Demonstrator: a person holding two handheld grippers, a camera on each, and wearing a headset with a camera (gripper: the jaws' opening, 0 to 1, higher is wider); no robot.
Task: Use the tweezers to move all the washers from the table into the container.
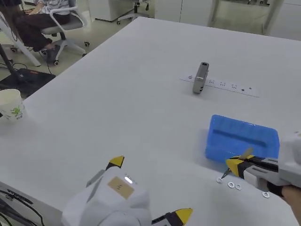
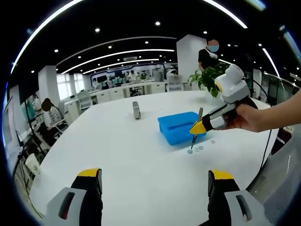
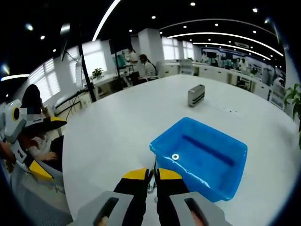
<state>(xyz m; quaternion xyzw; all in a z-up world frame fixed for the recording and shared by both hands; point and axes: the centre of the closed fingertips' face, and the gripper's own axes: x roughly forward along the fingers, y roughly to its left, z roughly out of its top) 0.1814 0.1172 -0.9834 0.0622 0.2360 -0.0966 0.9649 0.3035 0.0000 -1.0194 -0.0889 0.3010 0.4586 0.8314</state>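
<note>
**Several washers on the bench, one in the container**

Widest of all is the white bench [image 1: 141, 94]. The blue container [image 1: 242, 139] sits on it towards the right-hand side. The left tool [image 2: 154, 175] hangs over the near part of the bench with its jaws spread wide and nothing between them. The right tool [image 3: 154, 175] is clenched on the tweezers [image 2: 193, 140], whose tips point down at the bench just beside the container's near wall. Loose washers [image 1: 231, 184] lie scattered there, close to the tips, and one washer [image 3: 175, 156] already rests inside the container.

The step in hand looks like picking up the next washer. To do it well, bring the tips down over one washer's rim, or through its hole, and squeeze gently so the flat ring does not skid away. Then lift it clear of the wall before letting it go.

A tan sticker [image 1: 120, 186] on the left tool and a green print on a paper cup [image 1: 11, 104] are too blurred to read.
</note>
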